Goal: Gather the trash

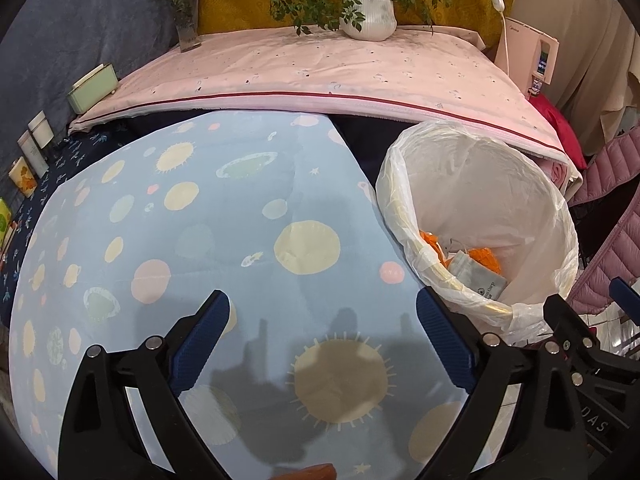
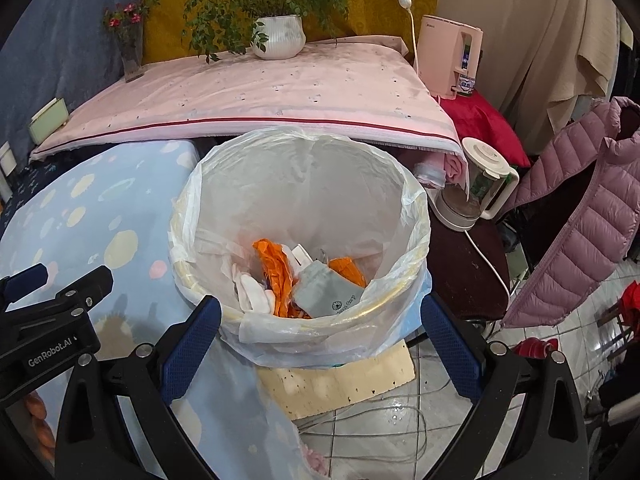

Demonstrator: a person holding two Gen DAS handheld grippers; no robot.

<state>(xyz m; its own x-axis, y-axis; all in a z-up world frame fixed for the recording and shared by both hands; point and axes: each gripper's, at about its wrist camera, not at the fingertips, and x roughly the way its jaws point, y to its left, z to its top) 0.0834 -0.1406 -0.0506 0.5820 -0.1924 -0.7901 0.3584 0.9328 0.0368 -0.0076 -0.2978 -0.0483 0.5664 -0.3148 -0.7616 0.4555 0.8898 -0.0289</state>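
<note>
The left tongs [image 1: 324, 316] stand wide open with nothing between the blue pads [image 1: 208, 336], held over a bench [image 1: 224, 216] covered in a pale blue cloth printed with suns and planets. Ahead and to the right of them sits the bin [image 1: 404, 208], lined with a thin white bag, touching the cloth's right edge. A strip of something orange [image 1: 316, 472] shows at the near edge, just under these tongs; what it is cannot be told.

The right tongs [image 2: 320, 316] are also wide open and empty, hovering just in front of the bin's [image 2: 416, 208] near rim, with the rim between the two pads [image 2: 188, 344]. Inside the bin lies the trash: crumpled orange wrap [image 2: 276, 268], a grey pouch [image 2: 324, 292] on top of it, and white pads [image 2: 252, 292] to the left. Left of these tongs, the other tool's black arm shows, beside the bin.

Below the bin, close under the right tongs, lies a cream foam board [image 2: 344, 384] on a wet tiled floor [image 2: 380, 432] with thin wires across it. Right of the bin stands a white kettle [image 2: 476, 184], and further right hangs a pink puffer jacket [image 2: 576, 216]. Beyond the bin, far ahead of both tongs, a pink-covered surface [image 2: 248, 96] carries a potted plant [image 2: 280, 36] and a vase of flowers [image 2: 130, 44]; a pink dispenser [image 2: 448, 56] stands at its right end.
</note>
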